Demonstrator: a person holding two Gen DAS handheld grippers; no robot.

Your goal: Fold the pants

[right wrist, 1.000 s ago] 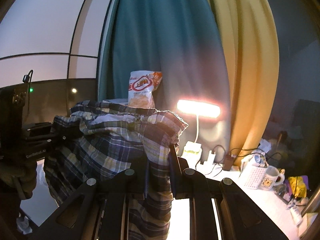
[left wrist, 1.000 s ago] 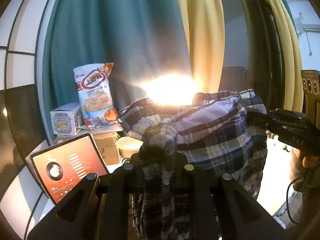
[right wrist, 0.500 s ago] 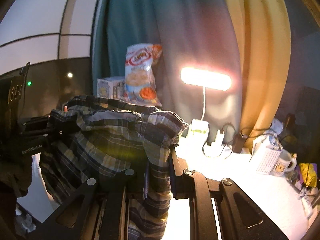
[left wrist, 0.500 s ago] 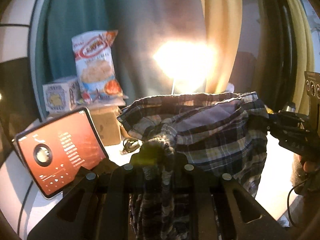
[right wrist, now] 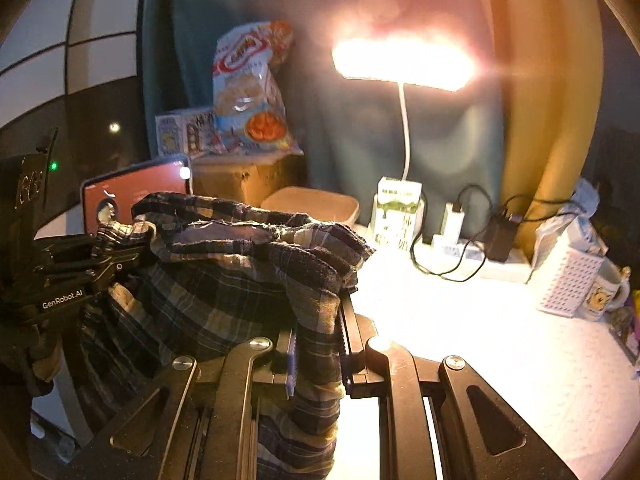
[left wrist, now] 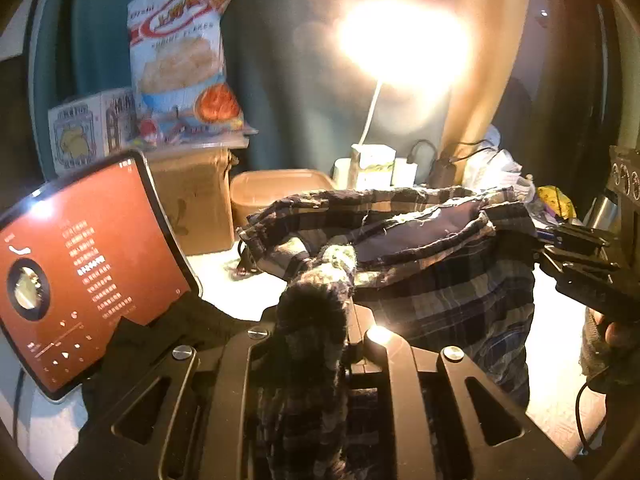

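While the plaid pants are held up between the two claws, they're stretched out like a hammock over the white bench — waistband edge on top, the rest hanging down below. One bunched corner is clenched in the left claw, with fabric spilling back over its frame. The opposite corner is pinched tight in the right claw, and a fold of cloth is draped down between its fingers too. Each claw can be spotted from the other's camera at the far end of the pants (a gloved hand is seen under the right one).

Behind the pants, a tablet with a reddish screen is propped up at the left, and a snack bag is stood on a cardboard box against the teal curtain. A lit desk lamp is blowing out the middle of both views — pretty harsh glare. Off to the right, a mug and a white perforated holder are parked near some chargers and cables.
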